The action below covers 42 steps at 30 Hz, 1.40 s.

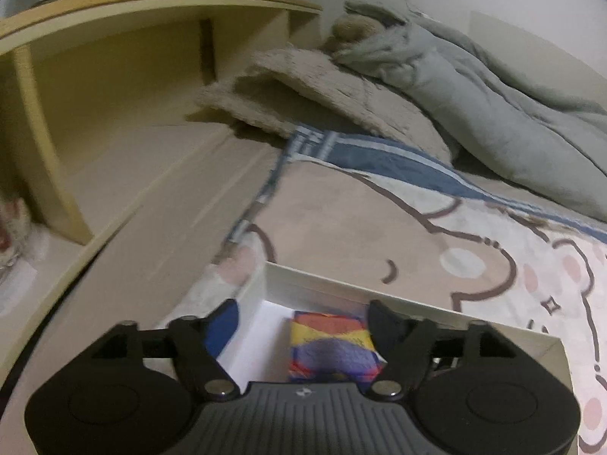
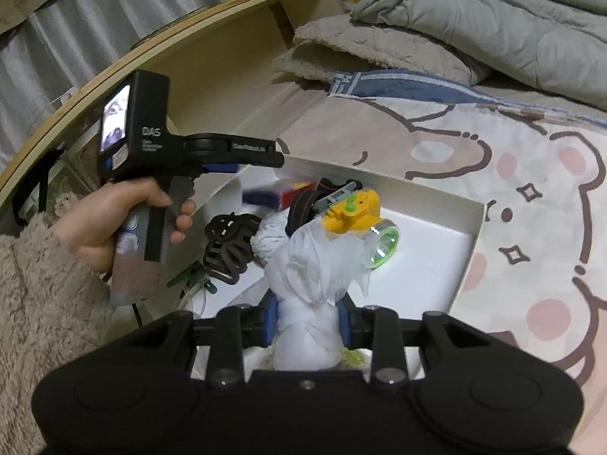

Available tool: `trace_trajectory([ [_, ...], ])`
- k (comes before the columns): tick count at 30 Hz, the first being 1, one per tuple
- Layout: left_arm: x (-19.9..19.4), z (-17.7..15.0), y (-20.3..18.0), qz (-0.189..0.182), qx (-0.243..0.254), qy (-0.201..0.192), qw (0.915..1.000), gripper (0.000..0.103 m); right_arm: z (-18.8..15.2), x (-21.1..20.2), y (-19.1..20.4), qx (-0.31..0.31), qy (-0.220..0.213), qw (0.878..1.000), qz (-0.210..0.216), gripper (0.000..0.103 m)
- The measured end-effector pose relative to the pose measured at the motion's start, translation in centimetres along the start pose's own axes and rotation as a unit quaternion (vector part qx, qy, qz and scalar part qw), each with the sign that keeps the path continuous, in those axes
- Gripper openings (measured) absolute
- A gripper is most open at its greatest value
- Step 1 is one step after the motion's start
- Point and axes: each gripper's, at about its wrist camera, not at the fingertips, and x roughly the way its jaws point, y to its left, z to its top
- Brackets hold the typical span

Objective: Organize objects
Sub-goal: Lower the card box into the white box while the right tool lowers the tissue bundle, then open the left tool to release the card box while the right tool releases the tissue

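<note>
Right tongs (image 2: 307, 313) clamped on knotted white cloth bundle (image 2: 307, 288) above shallow white cardboard box (image 2: 476, 227); left tongs (image 1: 301, 316) spread wide, empty. Risk: loose fabric slipping, striking yellow headlamp (image 2: 358, 216).

White shallow box (image 2: 476, 227): open, rests flat on the bed. Contents: yellow headlamp (image 2: 360, 220) with green-rimmed lens, near the middle; black coiled strap (image 2: 227, 244) toward the left wall; green clip (image 2: 195, 278) beside the strap; multicoloured packet (image 1: 332, 345) toward the far corner. White knotted cloth bundle (image 2: 307, 292): upright over the box, clamped between blue-padded fingers (image 2: 270, 322)
</note>
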Motion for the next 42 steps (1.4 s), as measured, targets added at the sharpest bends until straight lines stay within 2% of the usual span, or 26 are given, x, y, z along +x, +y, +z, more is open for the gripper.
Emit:
trace_trajectory([
  [10,-2.5,-0.8,3.0,0.003,-0.001,0.025,0.9997,0.077,0.5,2.1,2.3,0.015,0.012,1.0,0.022,0.033],
  [14,-3.4,-1.3,4.0,0.0,-0.006,0.035,0.9994,0.077,0.8,3.7,2.9,0.041,0.02,0.999,0.028,0.034],
  [18,-4.1,-1.5,4.5,-0.002,-0.005,0.037,0.9993,0.077,0.9,5.5,3.2,0.091,0.017,0.994,0.054,0.037],
  [20,-4.5,-1.6,4.6,-0.004,-0.008,0.035,0.9993,0.078,1.0,6.1,3.6,0.107,0.017,0.992,0.072,0.045],
  [21,-4.6,-1.6,4.6,-0.006,-0.007,0.034,0.9994,0.079,1.0,6.4,3.9,0.111,0.019,0.99,0.081,0.063],
  [22,-4.8,-1.7,4.6,-0.006,-0.006,0.034,0.9994,0.081,1.0,6.6,4.1,0.114,0.02,0.99,0.086,0.086],
  [23,-4.9,-1.7,4.6,-0.007,-0.004,0.033,0.9994,0.083,0.9,6.5,4.3,0.115,0.02,0.989,0.087,0.093],
  [24,-5.0,-1.8,4.5,-0.008,0.0,0.032,0.9995,0.084,0.9,6.3,4.6,0.112,0.017,0.99,0.085,0.096],
  [28,-5.5,-2.0,4.2,-0.005,0.011,0.028,0.9995,0.091,1.1,5.4,5.0,0.083,0.015,0.994,0.072,0.097],
  [42,-8.2,-2.6,3.7,-0.012,0.0,0.026,0.9996,0.093,1.2,0.9,4.3,0.03,-0.003,0.999,0.027,0.102],
])
